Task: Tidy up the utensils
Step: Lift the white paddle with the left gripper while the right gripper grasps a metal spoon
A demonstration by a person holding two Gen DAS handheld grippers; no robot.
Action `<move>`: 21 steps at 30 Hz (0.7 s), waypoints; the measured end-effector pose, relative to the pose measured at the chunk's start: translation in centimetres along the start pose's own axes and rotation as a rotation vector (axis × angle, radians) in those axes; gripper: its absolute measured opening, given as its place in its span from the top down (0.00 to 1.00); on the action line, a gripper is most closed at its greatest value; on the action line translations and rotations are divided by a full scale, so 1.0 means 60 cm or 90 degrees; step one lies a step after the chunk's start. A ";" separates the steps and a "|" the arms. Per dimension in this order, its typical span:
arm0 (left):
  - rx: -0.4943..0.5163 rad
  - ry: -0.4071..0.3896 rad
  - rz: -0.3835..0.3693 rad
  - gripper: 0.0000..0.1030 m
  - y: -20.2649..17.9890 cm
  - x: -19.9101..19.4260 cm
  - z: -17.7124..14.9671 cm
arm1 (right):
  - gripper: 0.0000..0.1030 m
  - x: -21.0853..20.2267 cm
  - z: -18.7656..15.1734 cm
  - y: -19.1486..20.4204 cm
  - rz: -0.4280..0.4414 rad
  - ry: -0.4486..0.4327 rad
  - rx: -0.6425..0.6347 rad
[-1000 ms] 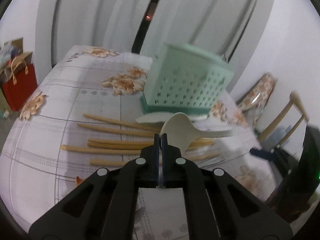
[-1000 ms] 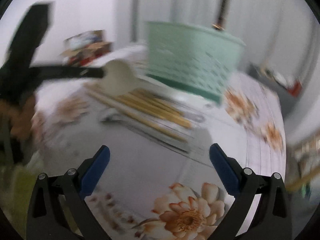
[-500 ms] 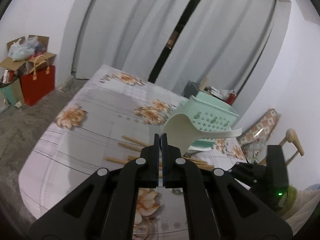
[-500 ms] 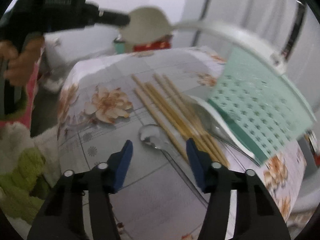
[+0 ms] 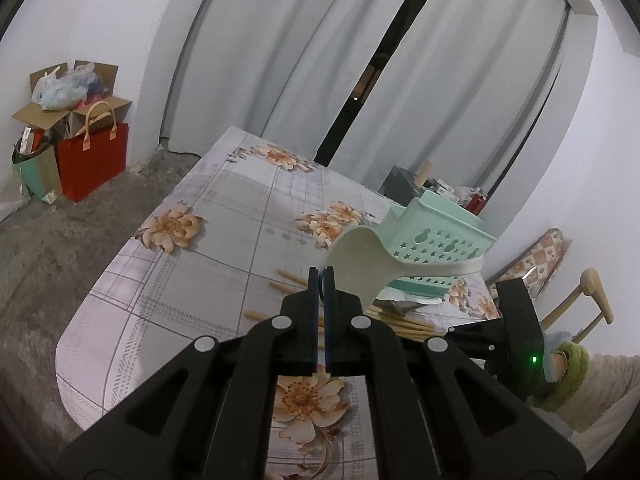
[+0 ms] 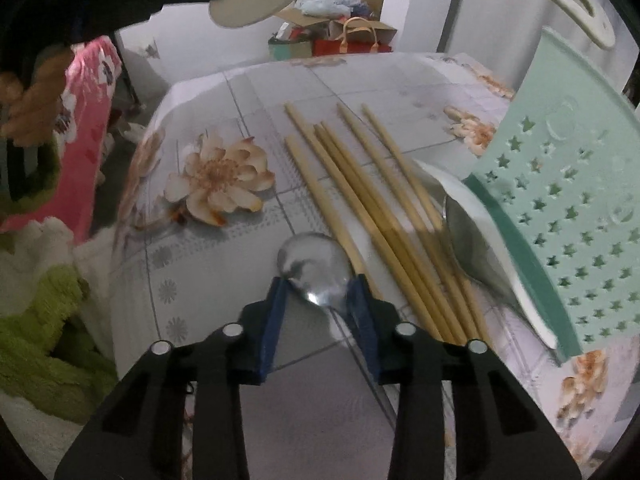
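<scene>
The left gripper is clenched on the rim of a cream plastic rice paddle, holding it in the air above the near edge of the table, with the paddle's handle reaching right toward the mint-green utensil basket. The paddle looks light and stiff; a pinch on the thin blade edge is likely enough, though the long handle could let it swivel in the pads.

On the flowered cloth lies a loose row of wooden chopsticks, side by side and partly overlapping. They are probably light, rigid and prone to rolling, so taking several together near the middle seems safest.

Just right of the bundle's near end, the right gripper points steeply down at a metal spoon lying flat. Its jaws are closing with the spoon's bowl between them; whether the pads press on it yet I cannot tell. Smooth steel is slippery and sits low, so the narrow neck or handle would give a surer hold than the rounded bowl.

Further right, a white ladle rests against the basket's base.
</scene>
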State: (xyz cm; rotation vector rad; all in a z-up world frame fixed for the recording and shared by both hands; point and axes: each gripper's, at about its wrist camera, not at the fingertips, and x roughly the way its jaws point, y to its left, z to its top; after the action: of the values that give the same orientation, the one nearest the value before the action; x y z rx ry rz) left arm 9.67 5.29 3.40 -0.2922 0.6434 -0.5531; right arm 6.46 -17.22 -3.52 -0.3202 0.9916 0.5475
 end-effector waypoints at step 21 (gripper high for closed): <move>0.046 -0.037 0.035 0.99 -0.031 -0.029 0.036 | 0.94 -0.023 -0.024 0.009 0.013 -0.059 0.026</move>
State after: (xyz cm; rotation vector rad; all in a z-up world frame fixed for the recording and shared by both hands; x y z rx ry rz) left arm 9.13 4.92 6.66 -0.2222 0.5719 -0.5124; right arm 4.56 -17.86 -3.08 -0.2458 0.9162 0.5551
